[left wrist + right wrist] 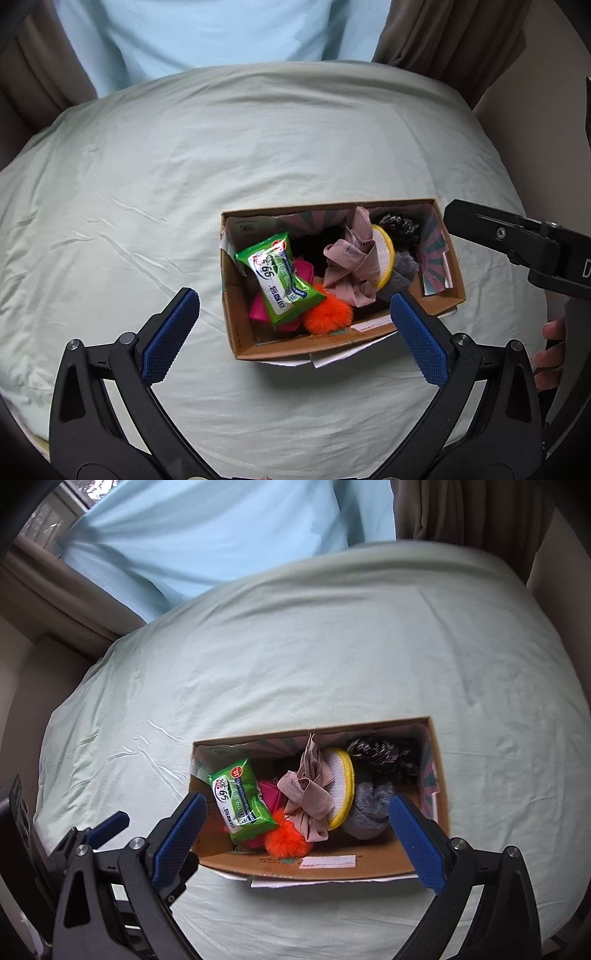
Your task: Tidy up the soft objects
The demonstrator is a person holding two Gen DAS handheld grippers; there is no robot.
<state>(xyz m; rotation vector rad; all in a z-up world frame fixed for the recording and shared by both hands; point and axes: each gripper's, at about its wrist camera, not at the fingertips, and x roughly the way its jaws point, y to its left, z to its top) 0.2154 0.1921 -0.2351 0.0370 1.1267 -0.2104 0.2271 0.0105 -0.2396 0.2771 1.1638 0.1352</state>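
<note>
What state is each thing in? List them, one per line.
Left gripper: open, empty, above the box's near edge.
Right gripper: open, empty, over the box.
Box: open-topped, full, on the sheet.
Wipes pack: sealed, tilted, on top.
Pink cloth: crumpled.
Orange pompom: at the near wall.
Yellow sponge: on edge.
Grey fluffy item: in the box.

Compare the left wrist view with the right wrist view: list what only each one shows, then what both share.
Only the left wrist view shows the person's fingers at the right edge, by the right tool's body.

Only the right wrist view shows a window frame at the top left, and the left tool's blue pad at the lower left.

Both show the cardboard box on the pale green sheet, holding the green wipes pack, orange pompom, pink cloth and yellow-rimmed sponge. Each view's own tool is open, holding nothing.
</note>
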